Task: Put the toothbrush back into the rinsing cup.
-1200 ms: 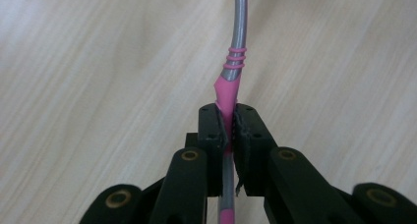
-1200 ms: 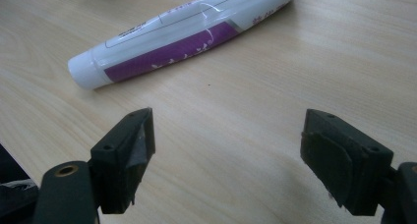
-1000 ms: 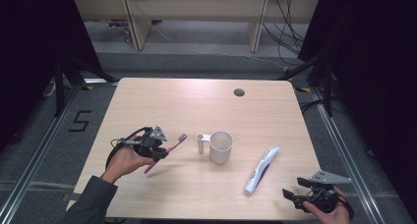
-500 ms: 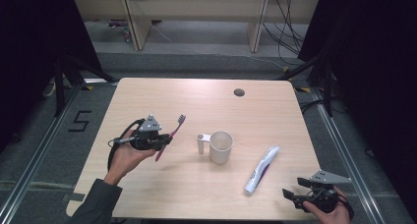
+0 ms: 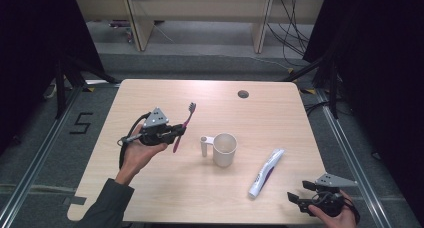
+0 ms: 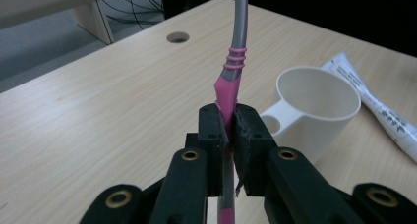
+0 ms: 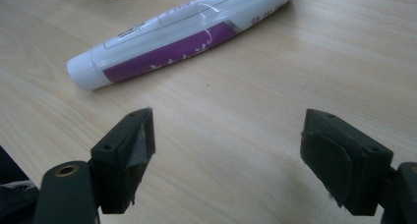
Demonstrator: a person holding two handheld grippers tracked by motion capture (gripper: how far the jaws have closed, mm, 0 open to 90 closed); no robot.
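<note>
Since the earlier frames the left gripper (image 5: 176, 133) has risen off the bench (image 5: 150, 93) and turned the pink toothbrush (image 5: 183, 126) from a low slant to a steeper one, its bristle head now pointing up and away towards the far edge; the right gripper (image 5: 295, 198) has kept its place at the near right corner. In the left gripper view the jaws are pressed tight on the toothbrush (image 6: 230, 84) at its pink grip section, the grey neck rising out of the top of the frame and the lower handle hanging down between the gripper's arms; the brush is clear of the bench, held in the air left of the white cup (image 5: 224, 149). The cup (image 6: 314, 111) stands upright near the middle of the bench, handle towards the left gripper; the toothpaste tube (image 5: 267, 171) lies flat to its right, apart from it. In the right gripper view the jaws stand wide apart with nothing between them, hovering just short of the tube (image 7: 182, 35), whose white cap end lies nearest the left jaw; a round hole (image 5: 243, 94) sits in the bench near its far edge.
</note>
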